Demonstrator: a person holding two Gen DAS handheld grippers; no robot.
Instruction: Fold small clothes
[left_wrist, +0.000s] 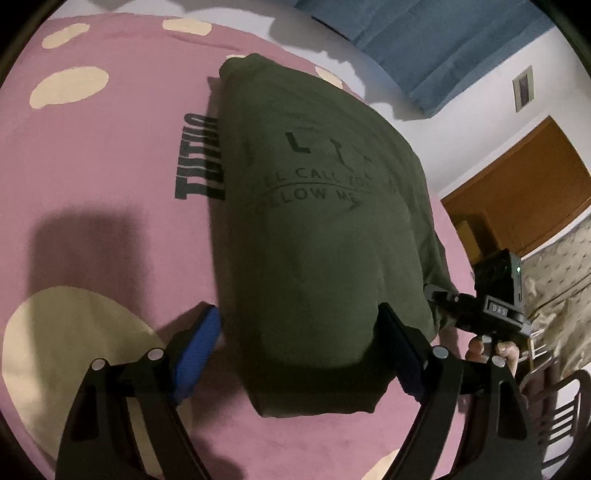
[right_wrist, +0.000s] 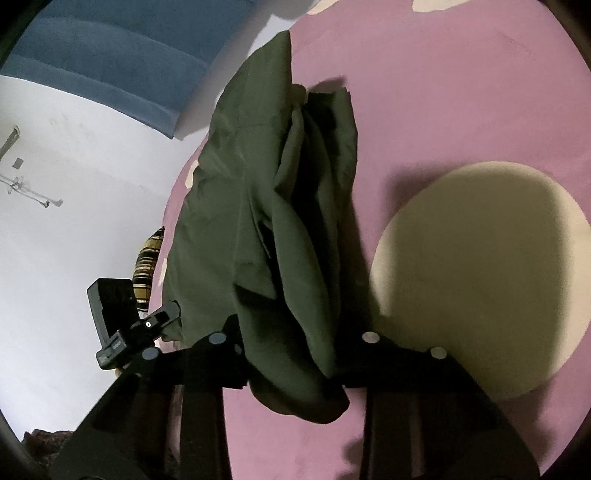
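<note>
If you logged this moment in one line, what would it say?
task: fold shirt | left gripper: open around hem | right gripper: cloth between fingers, grip unclear | surface: pink bedspread

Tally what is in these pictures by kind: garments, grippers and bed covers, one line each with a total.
Garments: 1, the olive green T-shirt
Grippers: 2, the left gripper and the right gripper
Bed covers: 1, the pink blanket with cream spots
Total: 4
</note>
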